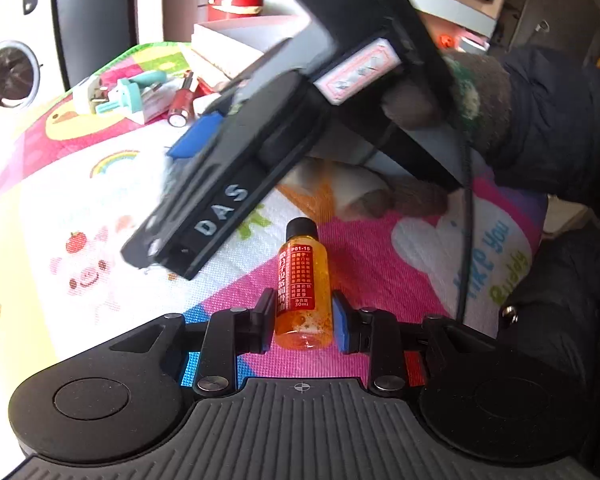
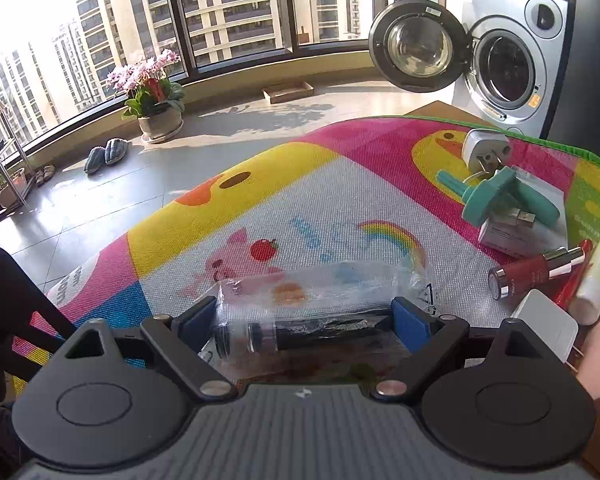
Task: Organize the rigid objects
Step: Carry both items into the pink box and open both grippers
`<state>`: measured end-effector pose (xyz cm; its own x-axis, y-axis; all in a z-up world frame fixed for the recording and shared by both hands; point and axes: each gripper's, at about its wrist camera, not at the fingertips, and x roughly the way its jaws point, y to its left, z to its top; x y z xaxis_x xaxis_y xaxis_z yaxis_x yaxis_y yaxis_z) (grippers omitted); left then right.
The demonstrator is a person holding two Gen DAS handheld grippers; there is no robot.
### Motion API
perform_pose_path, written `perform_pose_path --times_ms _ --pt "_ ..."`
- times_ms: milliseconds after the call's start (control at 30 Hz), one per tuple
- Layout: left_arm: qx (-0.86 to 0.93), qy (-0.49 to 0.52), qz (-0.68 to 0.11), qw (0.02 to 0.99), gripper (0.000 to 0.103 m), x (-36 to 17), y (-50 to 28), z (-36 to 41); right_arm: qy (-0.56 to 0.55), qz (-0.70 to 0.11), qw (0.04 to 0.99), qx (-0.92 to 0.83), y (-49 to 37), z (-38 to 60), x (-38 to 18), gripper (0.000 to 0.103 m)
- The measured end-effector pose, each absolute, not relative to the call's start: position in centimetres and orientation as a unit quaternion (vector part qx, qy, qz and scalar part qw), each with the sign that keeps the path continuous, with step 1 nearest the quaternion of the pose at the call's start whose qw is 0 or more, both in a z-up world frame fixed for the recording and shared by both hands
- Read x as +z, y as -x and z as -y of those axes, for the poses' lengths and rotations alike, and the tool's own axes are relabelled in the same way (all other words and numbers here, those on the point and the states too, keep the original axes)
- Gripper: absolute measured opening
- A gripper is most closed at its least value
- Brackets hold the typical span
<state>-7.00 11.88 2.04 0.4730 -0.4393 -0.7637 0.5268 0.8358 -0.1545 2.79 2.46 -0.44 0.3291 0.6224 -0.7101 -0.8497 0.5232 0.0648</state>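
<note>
In the left wrist view my left gripper [image 1: 302,316] is shut on a small orange bottle [image 1: 302,296] with a black cap and red label, held over the colourful mat [image 1: 380,264]. The right gripper's black body [image 1: 228,184] crosses above it. In the right wrist view my right gripper [image 2: 304,322] holds a clear bottle wrapped in a plastic bag [image 2: 300,312] lengthwise between its blue pads, low over the mat [image 2: 260,200].
A pile lies at the mat's far end: a white plug [image 2: 485,151], teal tool [image 2: 496,196], USB adapter box [image 2: 512,232], red lip-gloss tube [image 2: 536,270], white charger [image 2: 544,324]. A washing machine [image 2: 512,52] stands behind with its door open.
</note>
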Motion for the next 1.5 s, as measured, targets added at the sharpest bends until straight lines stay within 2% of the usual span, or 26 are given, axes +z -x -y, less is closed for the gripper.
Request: perform_pose_path --times_ms 333,500,633,667,733,1000,1067,1233,1500 --pt "-0.221 -0.056 -0.392 0.891 0.033 1.4 5.2 -8.3 0.093 -0.283 0.909 0.291 2.4 12.3 3.3 0.091" --pt "-0.175 -0.044 -0.415 0.892 0.033 1.7 3.7 -6.4 0.062 -0.286 0.937 0.19 4.3 18.5 2.3 0.091" --pt "-0.165 -0.024 -0.425 0.89 0.034 1.9 2.3 -6.3 0.046 -0.31 0.933 0.174 4.9 19.6 -0.3 0.091" --pt "-0.166 -0.017 -0.43 0.887 0.039 1.9 2.2 -6.4 0.041 -0.318 0.931 0.174 4.8 19.6 -0.8 0.091" --pt "-0.171 -0.02 -0.444 0.879 0.041 2.2 1.6 -6.2 0.036 -0.329 0.928 0.171 4.8 19.4 -1.7 0.091" --pt "-0.156 0.01 -0.469 0.869 0.04 2.3 0.7 -6.5 0.038 -0.326 0.928 0.177 5.1 18.8 -3.4 0.093" --pt "-0.148 0.009 -0.455 0.878 0.032 2.2 1.1 -6.7 0.039 -0.323 0.928 0.183 5.3 18.9 -3.2 0.092" --pt "-0.18 -0.008 -0.394 0.901 0.032 3.3 3.0 -6.0 0.044 -0.3 0.929 0.21 6.5 19.5 -1.0 0.091" --pt "-0.231 0.036 -0.248 0.94 0.032 14.5 -4.6 -4.0 0.115 -0.148 0.965 0.181 4.1 18.9 8.8 0.091"
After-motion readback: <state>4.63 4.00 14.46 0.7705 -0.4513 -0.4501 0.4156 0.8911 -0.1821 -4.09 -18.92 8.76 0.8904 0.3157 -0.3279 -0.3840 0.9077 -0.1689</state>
